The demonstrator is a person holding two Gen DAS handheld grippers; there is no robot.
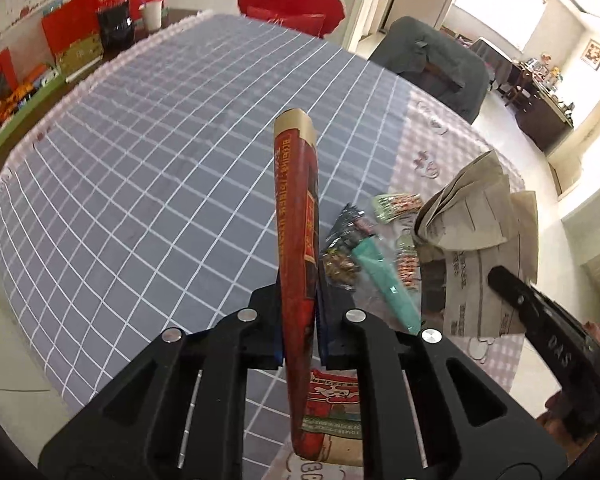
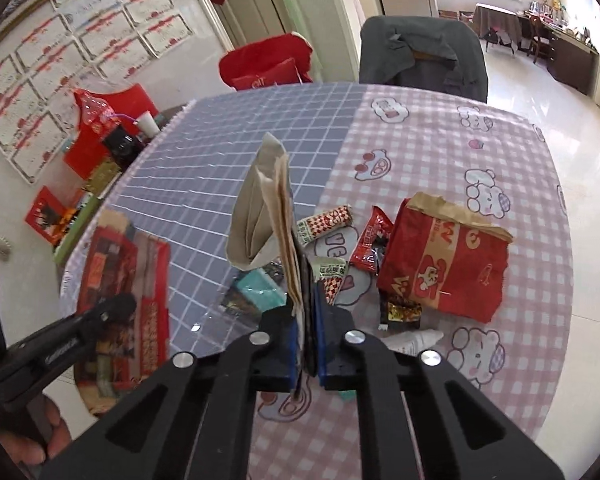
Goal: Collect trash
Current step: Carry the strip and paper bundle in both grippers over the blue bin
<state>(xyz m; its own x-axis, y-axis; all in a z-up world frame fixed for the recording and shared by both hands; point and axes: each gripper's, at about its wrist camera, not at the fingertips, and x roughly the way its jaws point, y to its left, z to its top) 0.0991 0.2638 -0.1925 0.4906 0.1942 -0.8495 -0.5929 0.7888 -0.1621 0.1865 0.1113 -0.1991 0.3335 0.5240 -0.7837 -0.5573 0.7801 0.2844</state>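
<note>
A round table (image 2: 440, 128) is covered by a cloth, grey-blue checked on one half and pink checked with cartoon bears on the other. On the pink half a crumpled red paper bag (image 2: 444, 260) is laid, with small snack wrappers (image 2: 370, 240) scattered just beside it. A teal wrapper (image 1: 384, 276) is seen nearby.

The left gripper (image 1: 300, 304) clamps a flattened red package (image 1: 296, 240) edge-on above the checked tablecloth (image 1: 140, 184); wrappers (image 1: 352, 240) lie just beside it.
</note>
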